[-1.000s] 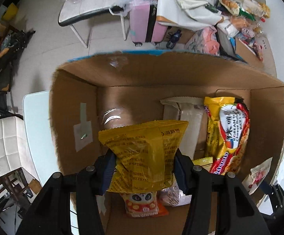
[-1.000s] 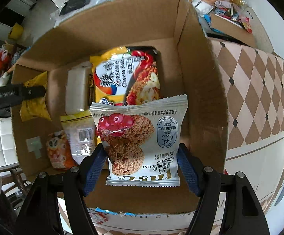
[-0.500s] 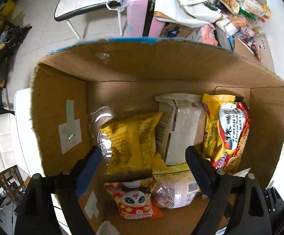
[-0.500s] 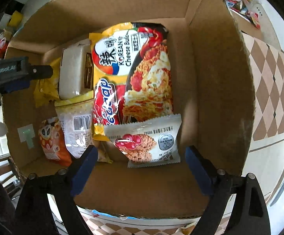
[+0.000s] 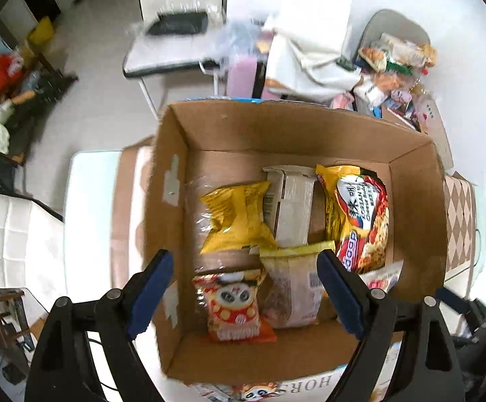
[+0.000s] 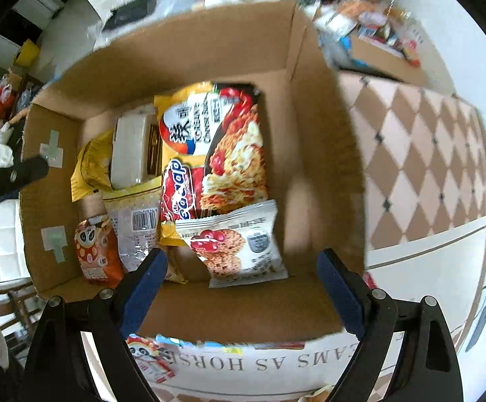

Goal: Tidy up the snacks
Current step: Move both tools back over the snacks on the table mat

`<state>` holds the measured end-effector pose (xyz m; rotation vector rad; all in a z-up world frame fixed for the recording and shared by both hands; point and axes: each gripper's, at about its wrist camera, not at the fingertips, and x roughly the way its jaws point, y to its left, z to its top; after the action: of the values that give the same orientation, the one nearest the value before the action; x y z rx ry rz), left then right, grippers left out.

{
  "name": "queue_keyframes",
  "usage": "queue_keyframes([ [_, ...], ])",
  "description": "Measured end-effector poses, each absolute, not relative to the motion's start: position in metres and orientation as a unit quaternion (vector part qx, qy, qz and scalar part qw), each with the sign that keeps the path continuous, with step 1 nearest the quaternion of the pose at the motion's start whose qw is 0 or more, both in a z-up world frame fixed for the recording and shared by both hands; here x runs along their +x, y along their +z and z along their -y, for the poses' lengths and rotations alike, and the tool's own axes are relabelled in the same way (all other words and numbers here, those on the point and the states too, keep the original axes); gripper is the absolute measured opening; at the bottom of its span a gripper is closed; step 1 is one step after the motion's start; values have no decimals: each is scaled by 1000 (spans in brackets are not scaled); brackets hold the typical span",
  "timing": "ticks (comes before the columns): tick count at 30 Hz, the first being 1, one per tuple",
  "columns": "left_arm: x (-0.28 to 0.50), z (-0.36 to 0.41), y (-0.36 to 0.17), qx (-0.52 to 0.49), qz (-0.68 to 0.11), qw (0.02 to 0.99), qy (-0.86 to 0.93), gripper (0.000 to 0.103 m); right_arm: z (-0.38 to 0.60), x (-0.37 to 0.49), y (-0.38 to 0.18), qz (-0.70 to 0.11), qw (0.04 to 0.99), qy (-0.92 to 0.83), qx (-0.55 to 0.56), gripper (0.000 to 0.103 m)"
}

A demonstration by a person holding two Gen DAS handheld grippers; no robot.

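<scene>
Both grippers hang over the open box [image 5: 176,154], pointing down into it. The left gripper [image 5: 244,296] stands wide apart with nothing between its pads – the yellow bag [image 5: 238,216] lies crumpled on the box floor near the left wall. The right gripper [image 6: 241,293] is spread too, empty; the oat packet [image 6: 239,244] lies by the near wall, overlapping the noodle pack [image 6: 216,147]. The white carton [image 6: 131,149] is half hidden between them – its print unreadable.
</scene>
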<state>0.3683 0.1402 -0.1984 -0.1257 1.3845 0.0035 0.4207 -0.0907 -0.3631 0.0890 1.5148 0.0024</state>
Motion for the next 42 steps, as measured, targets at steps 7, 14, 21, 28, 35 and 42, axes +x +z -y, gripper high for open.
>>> queue_keyframes([
  [7,310,-136,-167,-48,-593,804,7,87,88,388,-317,-639,769,2,18,93],
  [14,260,-133,-135,-43,-550,834,22,87,83,348,-286,-602,798,7,3,93],
  [21,210,-135,-98,-52,-516,855,30,87,81,308,-238,-558,830,18,-4,93],
  [28,168,-135,-77,-56,-501,863,41,87,79,271,-198,-525,851,31,-4,93],
  [35,137,-141,-79,-91,-512,853,49,87,81,241,-186,-527,848,51,13,93],
  [42,122,-156,-158,-136,-598,786,81,87,79,229,-243,-600,796,64,48,93],
])
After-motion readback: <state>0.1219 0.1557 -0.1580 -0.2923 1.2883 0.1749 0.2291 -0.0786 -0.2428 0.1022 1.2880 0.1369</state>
